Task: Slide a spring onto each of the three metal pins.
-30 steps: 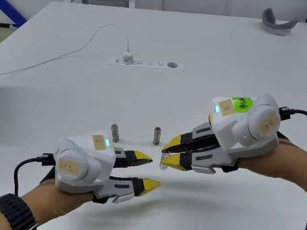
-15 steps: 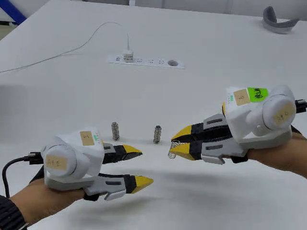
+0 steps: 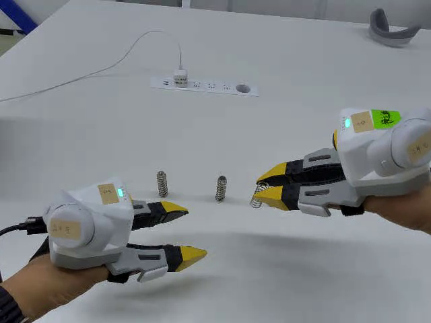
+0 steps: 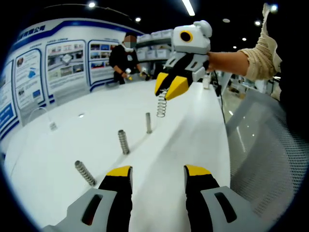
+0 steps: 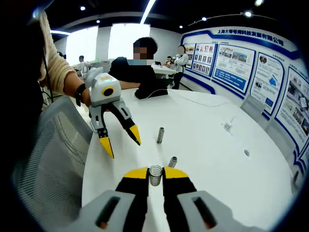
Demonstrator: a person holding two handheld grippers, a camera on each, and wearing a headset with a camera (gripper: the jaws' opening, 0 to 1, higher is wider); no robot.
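Two springs (image 3: 161,184) (image 3: 221,188) stand upright on pins on the white table (image 3: 283,121). In the left gripper view these are the near spring (image 4: 85,173) and the middle spring (image 4: 124,141), with a bare metal pin (image 4: 148,123) beyond them. My right gripper (image 3: 268,187) is shut on a third spring (image 3: 257,196), which hangs from its tips just right of the second spring. That held spring (image 4: 162,104) hovers a little above the bare pin. It shows between my right jaws as spring (image 5: 155,175). My left gripper (image 3: 183,233) is open, low at the front left, holding nothing.
A white power strip (image 3: 202,87) with a plugged charger and a trailing cable (image 3: 101,70) lies further back. A grey curved object (image 3: 390,30) sits at the far right corner. A mesh chair (image 5: 48,159) stands by the table edge, and people stand in the background.
My right gripper has carried the spring to the right and slightly further away, past the second spring. My left gripper has drawn back to the left, still open.
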